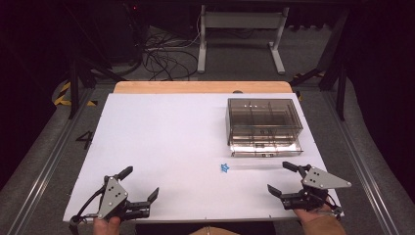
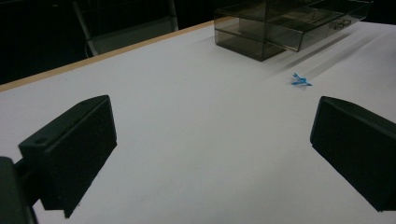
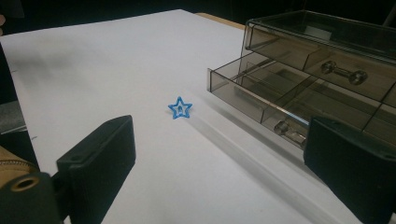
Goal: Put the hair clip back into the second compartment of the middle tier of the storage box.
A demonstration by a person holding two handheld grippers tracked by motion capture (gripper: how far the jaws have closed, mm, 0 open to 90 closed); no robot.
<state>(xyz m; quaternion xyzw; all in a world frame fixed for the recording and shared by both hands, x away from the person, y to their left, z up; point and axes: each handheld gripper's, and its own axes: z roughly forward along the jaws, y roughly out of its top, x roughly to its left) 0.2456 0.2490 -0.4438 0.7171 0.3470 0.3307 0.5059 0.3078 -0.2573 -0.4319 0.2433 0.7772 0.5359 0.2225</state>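
Note:
A small blue star-shaped piece lies flat on the white table, in front of a smoky clear drawer box whose bottom drawer is pulled out. The star sits ahead and left of my right gripper, which is open and holds nothing. The drawer shows dividers and a dumbbell-shaped handle. My left gripper rests open at the near left corner, far from the star. My right gripper is at the near right edge.
The white board covers a wooden table. Beyond the table stand a white desk frame and a tangle of cables on the floor. Dark floor and metal rails flank both sides.

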